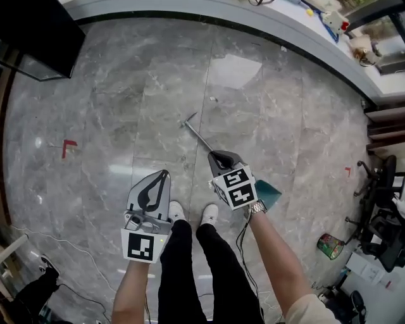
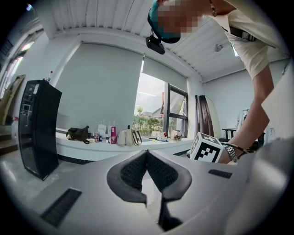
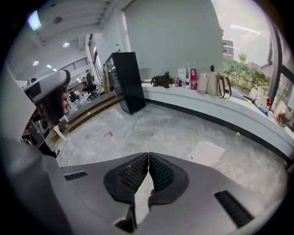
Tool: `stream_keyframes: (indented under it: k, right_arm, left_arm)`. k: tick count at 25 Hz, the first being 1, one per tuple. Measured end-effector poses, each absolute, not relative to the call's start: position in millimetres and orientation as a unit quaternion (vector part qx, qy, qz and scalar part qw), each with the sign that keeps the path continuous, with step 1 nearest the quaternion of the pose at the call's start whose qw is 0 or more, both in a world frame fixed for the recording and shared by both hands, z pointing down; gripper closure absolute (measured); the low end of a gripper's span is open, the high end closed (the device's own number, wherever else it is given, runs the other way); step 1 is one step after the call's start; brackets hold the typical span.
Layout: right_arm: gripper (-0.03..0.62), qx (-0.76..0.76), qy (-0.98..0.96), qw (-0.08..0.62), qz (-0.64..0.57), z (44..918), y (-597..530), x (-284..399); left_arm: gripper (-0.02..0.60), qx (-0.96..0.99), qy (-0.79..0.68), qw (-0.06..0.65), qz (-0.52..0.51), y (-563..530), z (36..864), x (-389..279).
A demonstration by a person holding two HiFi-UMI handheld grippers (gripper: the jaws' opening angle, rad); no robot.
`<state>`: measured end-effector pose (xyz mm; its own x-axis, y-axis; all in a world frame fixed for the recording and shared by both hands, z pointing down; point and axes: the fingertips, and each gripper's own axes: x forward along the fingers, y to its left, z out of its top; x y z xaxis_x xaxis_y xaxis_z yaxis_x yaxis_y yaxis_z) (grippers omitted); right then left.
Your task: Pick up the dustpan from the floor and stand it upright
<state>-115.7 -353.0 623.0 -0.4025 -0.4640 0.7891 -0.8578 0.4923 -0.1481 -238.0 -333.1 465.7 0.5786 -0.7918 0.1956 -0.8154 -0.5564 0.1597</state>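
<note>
Head view: person stands on grey marble floor (image 1: 114,107), shoes (image 1: 175,211) at lower centre. Dustpan (image 1: 271,193) lies flat on the floor just right of the shoes; its teal pan shows at the right edge of the right gripper's marker cube (image 1: 237,186). Its thin handle (image 1: 197,133) runs up and left toward frame centre, and its middle stretch is hidden under the gripper. Right gripper (image 1: 215,157) sits over the dustpan in the picture; contact cannot be judged from this view. Right gripper view: jaws closed, pads tip to tip, nothing between them, floor beyond; right gripper (image 3: 148,155) is empty. Left gripper (image 1: 164,174) is at lower left of centre, apart from the dustpan, pointing up-frame. Left gripper view: left gripper (image 2: 147,152) has its jaws closed on each other and holds nothing. The same view shows the right gripper's marker cube (image 2: 206,148) at right. Surroundings: black cabinet (image 1: 38,35) upper left, white counter (image 1: 253,19) curving along the top, red tape mark (image 1: 68,147) on the floor at left, green can (image 1: 330,245) lower right, office chairs (image 1: 380,190) at the right edge.
</note>
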Motion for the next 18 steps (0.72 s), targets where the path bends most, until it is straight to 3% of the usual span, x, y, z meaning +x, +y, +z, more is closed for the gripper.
stream_keyframes:
  k: [11,12,14,18]
  right_arm:
    - [0.572,0.345,-0.754,0.463,0.313,961,-373,-101]
    - [0.565,0.333,-0.751,0.471,0.32,986,-372,-101]
    - [0.485,0.314,-0.745,0.487,0.33,1032,-375,-100]
    - [0.485,0.31,-0.748,0.501,0.305,1103,-395,-89]
  left_arm:
    - [0.571,0.887,-0.442,0.106,0.075,-364,758,-234]
    - [0.571,0.888,-0.442,0.101,0.08,-369,779,-235]
    - [0.571,0.886,-0.446,0.092,0.084,-380,816,-234]
    - [0.571,0.89,-0.442,0.085,0.079,-389,880,-227]
